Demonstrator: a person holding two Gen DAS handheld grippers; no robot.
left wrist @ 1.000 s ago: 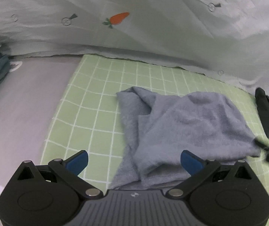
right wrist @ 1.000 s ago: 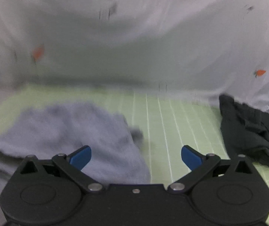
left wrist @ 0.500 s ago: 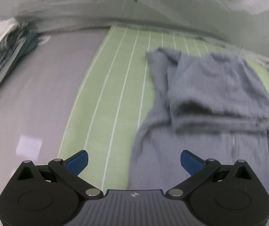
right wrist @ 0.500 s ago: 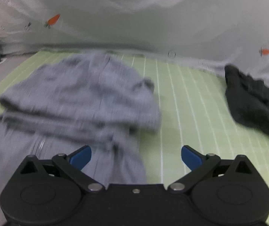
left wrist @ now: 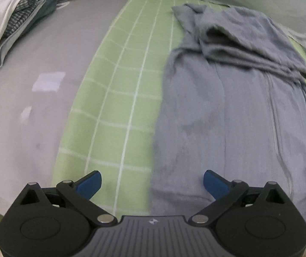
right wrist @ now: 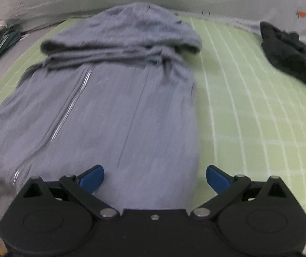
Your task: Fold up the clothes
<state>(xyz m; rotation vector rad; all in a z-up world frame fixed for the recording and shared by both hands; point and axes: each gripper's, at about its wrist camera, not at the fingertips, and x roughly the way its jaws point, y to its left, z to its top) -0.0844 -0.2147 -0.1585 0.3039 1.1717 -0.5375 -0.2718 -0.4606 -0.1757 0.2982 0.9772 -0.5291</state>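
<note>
I found no legible text, numbers or brand names in either view. The only mark was a small pale emblem (left wrist: 152, 221) on the ribbed body of my left gripper (left wrist: 152, 181); it was too small to read as any letter.

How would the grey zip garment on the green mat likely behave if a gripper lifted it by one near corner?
The grey garment would probably sag: it lies limp, its far end bunched in soft folds. It looks thin, so likely light. The zip may stiffen that line slightly. Both the left gripper and right gripper are open.
</note>
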